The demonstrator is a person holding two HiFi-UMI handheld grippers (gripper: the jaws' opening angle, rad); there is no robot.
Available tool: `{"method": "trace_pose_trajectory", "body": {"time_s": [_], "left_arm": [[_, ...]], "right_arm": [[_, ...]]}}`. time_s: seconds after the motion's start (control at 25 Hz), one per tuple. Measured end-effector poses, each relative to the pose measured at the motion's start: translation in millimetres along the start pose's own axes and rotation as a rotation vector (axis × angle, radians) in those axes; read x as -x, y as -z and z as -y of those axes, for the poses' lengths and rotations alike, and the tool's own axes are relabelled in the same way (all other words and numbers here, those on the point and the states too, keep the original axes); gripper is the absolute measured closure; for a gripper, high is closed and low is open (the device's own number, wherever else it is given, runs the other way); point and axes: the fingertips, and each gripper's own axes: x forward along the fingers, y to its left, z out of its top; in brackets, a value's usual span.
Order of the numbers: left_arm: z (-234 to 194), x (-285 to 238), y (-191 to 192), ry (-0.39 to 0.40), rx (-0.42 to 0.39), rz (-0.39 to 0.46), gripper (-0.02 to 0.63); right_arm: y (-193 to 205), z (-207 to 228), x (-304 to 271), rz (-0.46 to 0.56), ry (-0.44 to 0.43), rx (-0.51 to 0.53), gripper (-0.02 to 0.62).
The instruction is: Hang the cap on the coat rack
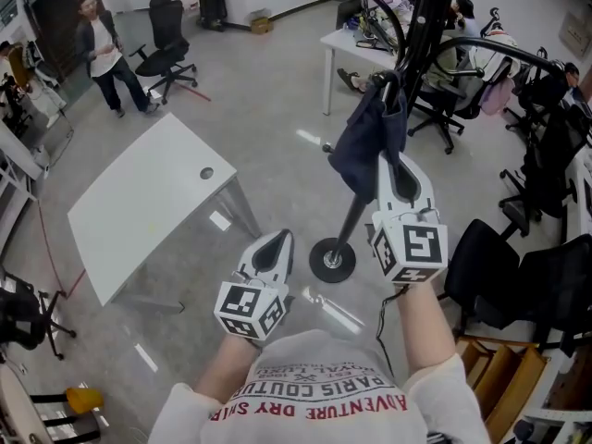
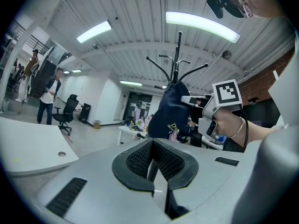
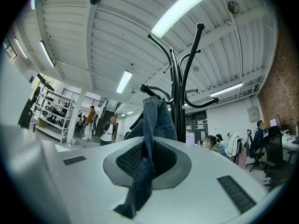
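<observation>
Cap up at a hook, right tool clenched on its fabric.
Cap hangs at 1 o'clock against the coat rack. I judge the grip stops slipping before it seats. Left tool closed on nothing, parked at 6 o'clock.

shirt | "PARIS COUTURE" | "ADVENTURE" (upside down to camera)

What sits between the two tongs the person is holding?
In the head view, the coat rack's round base stands on the floor between the shut left tongs and the right tongs, which are clamped on the dark cap.
</observation>
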Motion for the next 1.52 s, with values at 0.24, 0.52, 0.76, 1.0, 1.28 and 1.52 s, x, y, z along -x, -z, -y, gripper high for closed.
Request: {"method": "trace_pose_trajectory", "body": {"time_s": [0.24, 0.52, 0.76, 1.0, 1.28, 1.52], "left_arm": [[4.4, 8.0, -2.8, 0.006, -0.005, 0.006, 0.6], [15.9, 10.6, -7.6, 0.027, -0.02, 0.015, 0.6], [21.4, 11.0, -16.2, 0.032, -0.036, 0.041, 0.6], [27.2, 12.2, -20.0, 0.04, -0.052, 0.056, 0.6], [37.5, 11.2, -17.2, 0.061, -0.057, 0.052, 0.6], [42.7, 13.7, -21.2, 0.062, -0.076, 0.059, 0.6]], "right_arm": [[-7.3, -1.1, 18.8, 0.034, 0.011, -0.081, 0.565], [-8.1, 0.2, 48.2, 0.034, 0.005, -0.093, 0.486], [18.0, -10.4, 86.1, -0.015, -0.001, -0.119, 0.55], [69.4, -28.1, 106.0, -0.15, -0.035, -0.157, 0.575], [92.7, -48.3, 120.5, -0.216, -0.07, -0.165, 0.58], [88.7, -55.3, 128.0, -0.212, -0.089, -0.134, 0.581]]}}
